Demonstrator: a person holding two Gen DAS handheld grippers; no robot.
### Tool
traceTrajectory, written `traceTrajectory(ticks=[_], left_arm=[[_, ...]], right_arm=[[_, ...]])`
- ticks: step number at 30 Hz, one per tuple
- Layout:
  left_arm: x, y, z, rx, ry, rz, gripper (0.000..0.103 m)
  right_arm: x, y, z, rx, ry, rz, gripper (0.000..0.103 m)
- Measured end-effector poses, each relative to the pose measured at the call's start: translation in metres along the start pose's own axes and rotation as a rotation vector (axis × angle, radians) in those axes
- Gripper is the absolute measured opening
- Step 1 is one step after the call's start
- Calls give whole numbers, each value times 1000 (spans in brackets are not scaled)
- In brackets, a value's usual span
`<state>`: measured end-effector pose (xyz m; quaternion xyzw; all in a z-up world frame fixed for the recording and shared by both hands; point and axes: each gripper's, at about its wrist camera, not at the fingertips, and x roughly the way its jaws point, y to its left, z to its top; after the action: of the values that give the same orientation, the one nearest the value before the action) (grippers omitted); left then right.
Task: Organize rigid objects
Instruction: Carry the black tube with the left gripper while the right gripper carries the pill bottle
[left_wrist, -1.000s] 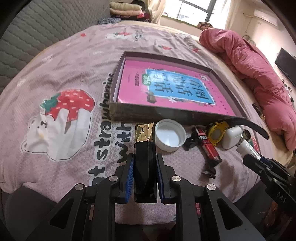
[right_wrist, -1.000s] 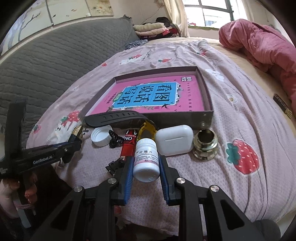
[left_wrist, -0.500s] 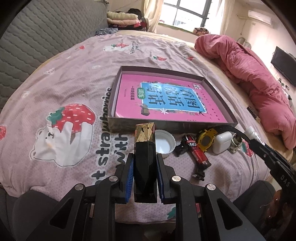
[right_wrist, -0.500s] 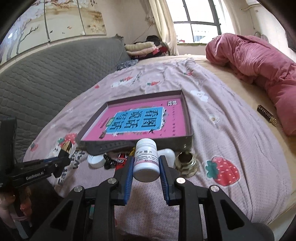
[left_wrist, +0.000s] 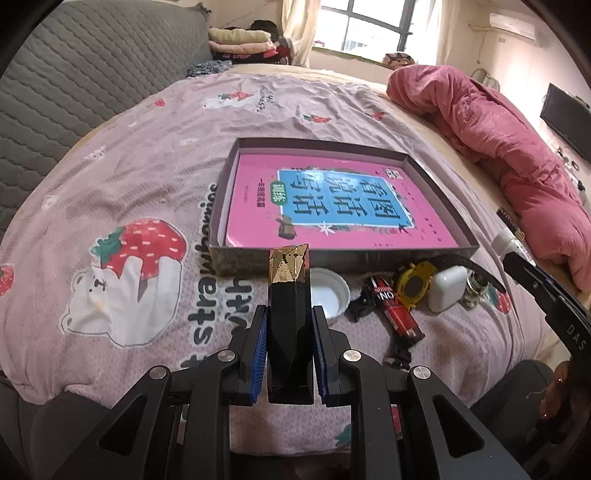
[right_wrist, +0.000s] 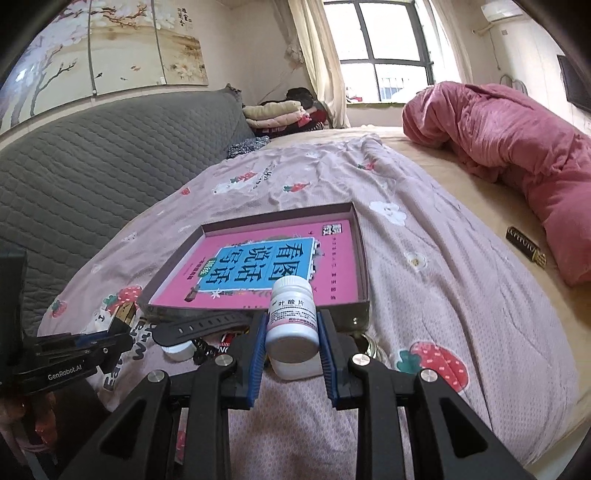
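The left gripper (left_wrist: 290, 350) clamped a black faceted tube with a gold cap (left_wrist: 289, 314), lifted above the pink strawberry-print bedsheet (left_wrist: 129, 177). Beyond the tube lay a shallow grey cardboard box (left_wrist: 428, 254) holding a pink book (left_wrist: 332, 206). Just right of the tube sat a white round lid (left_wrist: 330, 295).

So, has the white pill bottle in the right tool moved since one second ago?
Yes. The white pill bottle has risen: it now overlaps the near wall of the box, no longer level with the items lying in front.
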<state>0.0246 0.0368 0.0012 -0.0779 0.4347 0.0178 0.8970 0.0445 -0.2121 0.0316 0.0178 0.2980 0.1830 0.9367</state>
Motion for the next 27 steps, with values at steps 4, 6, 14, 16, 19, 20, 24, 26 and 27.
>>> traceTrajectory(ticks=[4,6,14,16,19,20,24,26,27], left_arm=[[2,0,6,-1,-8,1,22],[2,0,8,-2,-15,0,22],[7,-1,27,-21,-37,-3,22],[9,-1,31,-29,-40,-10,22],[13,-2,39,-33,-46,-11,22],[16,-2,41,-33,-46,-10,22],[22,-4,49,-27,-50,-1,22],[25,-5,53,-24,-46,-1,22],[27,-6,54,-25,-46,0,22]], right_arm=[[1,1,2,-11,-8,-1,27],[3,1,5,-2,-14,0,27],[10,-1,12,9,-33,-14,27],[12,-2,13,7,-36,-18,27],[16,-2,17,7,-47,-23,27],[18,-3,18,10,-48,-23,27],[28,-8,24,42,-49,-15,27],[33,-12,28,70,-53,-5,27],[36,-13,29,72,-56,-8,27]])
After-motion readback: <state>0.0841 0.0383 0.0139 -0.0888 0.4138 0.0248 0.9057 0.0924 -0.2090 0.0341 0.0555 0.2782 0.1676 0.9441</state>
